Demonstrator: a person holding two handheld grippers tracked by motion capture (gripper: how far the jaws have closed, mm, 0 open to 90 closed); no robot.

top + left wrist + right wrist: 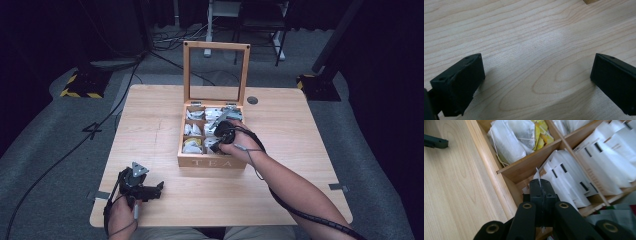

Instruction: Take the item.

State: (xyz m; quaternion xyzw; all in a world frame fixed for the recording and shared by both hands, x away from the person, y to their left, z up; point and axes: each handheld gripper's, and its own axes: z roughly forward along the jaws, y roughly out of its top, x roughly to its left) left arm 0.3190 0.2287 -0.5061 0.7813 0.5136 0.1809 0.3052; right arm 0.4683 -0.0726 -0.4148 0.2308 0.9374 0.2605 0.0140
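Visibly, 1 tea box (212,161), 6 compartments.

tea box (212,161): light wood
tea bags (564,180): white, black stripes
table (529,37): pale wood grain
jaws: black

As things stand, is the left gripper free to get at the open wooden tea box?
Probably yes. The left gripper sits open on the bare wooden table near the front edge, nothing lying between it and the wooden tea box. The right gripper, shut on a white tea sachet, crowds the box's right compartments.
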